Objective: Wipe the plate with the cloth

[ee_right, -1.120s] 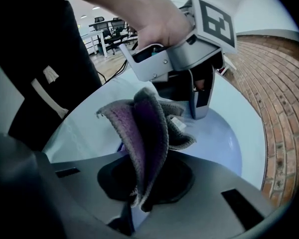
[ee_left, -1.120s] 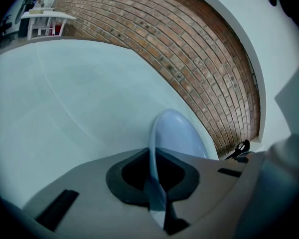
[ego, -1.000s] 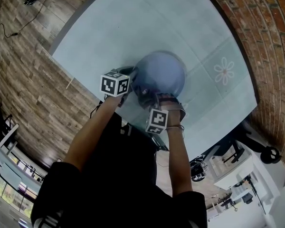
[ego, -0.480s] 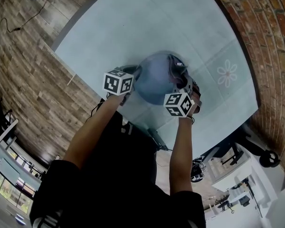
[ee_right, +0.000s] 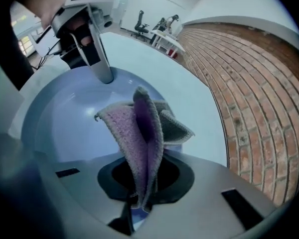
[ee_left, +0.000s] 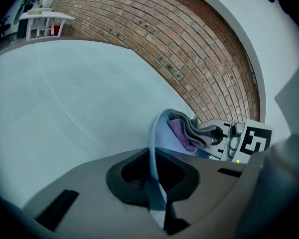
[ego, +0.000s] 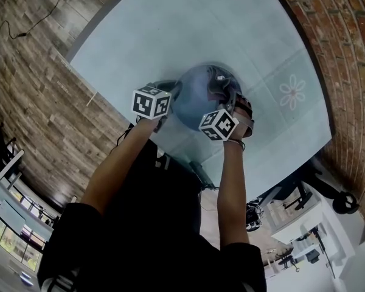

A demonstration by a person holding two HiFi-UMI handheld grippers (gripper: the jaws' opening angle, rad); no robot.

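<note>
**Head view.** A blue plate [ego: 193, 99] sits near the middle of a pale table [ego: 188, 23], with brick wall to the right and plank floor to the left. The left gripper [ego: 168, 95] is at the plate's left rim, where it was a second ago. The right gripper [ego: 225, 103] has travelled from the plate's near edge round to its right side. It carries the cloth [ego: 221, 85], which now lies over the right part of the plate. A flower motif [ego: 291, 92] on the table lies well to the right of the plate.

**Left gripper view.** The jaws of the left gripper [ee_left: 152, 183] are closed on the plate's rim [ee_left: 153, 148]. The plate appears nearly edge-on and tilted up off the table. Beyond it, the bunched cloth [ee_left: 187, 131] rests against the plate's face, with the right gripper [ee_left: 223, 136] just behind it.

**Right gripper view.** The jaws of the right gripper [ee_right: 139, 195] are pinched together on a fold of the purple-grey cloth [ee_right: 142, 128]. The free end of the cloth stands up over the plate's face [ee_right: 65, 123]. At the plate's far rim the left gripper [ee_right: 100, 63] holds the plate.

**Reading.** The arc swept by the cloth suggests wiping is under way, with the plate steadied by the left grip. The left and far parts of the plate's face probably remain to be covered.
</note>
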